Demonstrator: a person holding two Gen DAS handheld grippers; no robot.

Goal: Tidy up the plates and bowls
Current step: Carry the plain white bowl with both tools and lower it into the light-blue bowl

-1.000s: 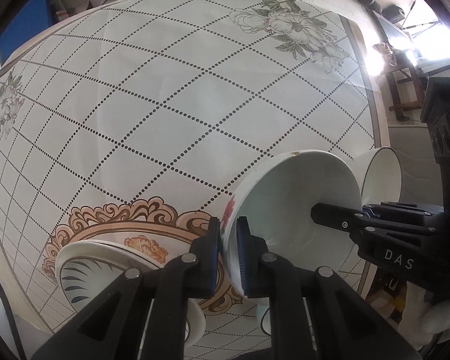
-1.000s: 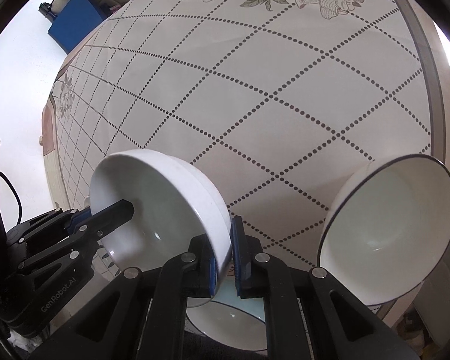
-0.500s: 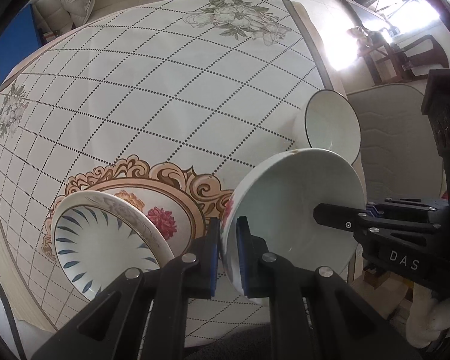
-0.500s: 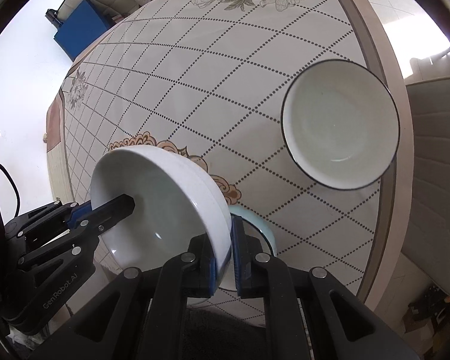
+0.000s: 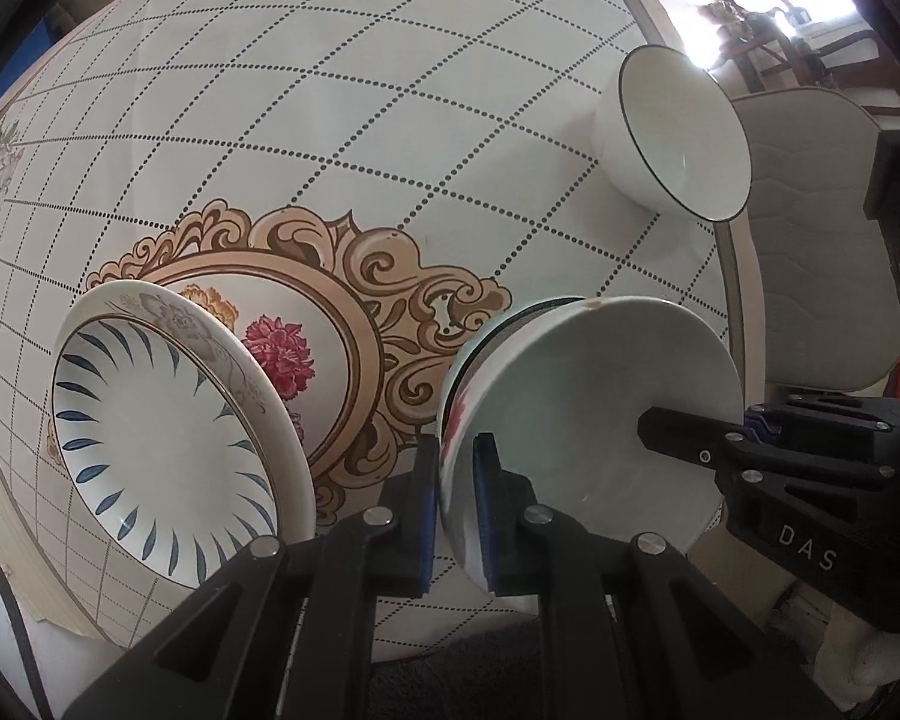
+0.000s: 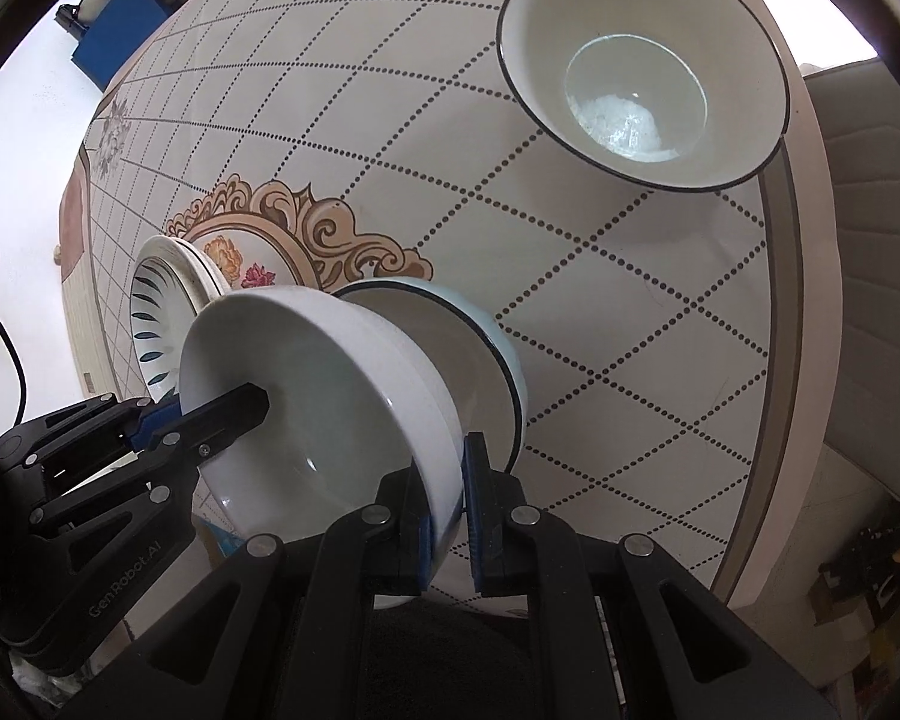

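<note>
1. Two grippers share one load: the left gripper (image 5: 456, 498) is clamped on the rim of the white bowl (image 5: 582, 438), and the right gripper (image 6: 447, 504) is clamped on the opposite side of that rim, so the bowl hangs tilted between them.
2. Just past it, right under its base, sits the blue-rimmed bowl (image 6: 486, 354) on the table (image 6: 660, 324); the coming nesting seems to turn on centring over this one.
3. Beside these, toward the left hand, lie the stacked plates (image 5: 168, 438).
4. Farthest off, near the table's edge on the right-hand side, stands the black-rimmed bowl (image 6: 642, 72), well apart.
</note>
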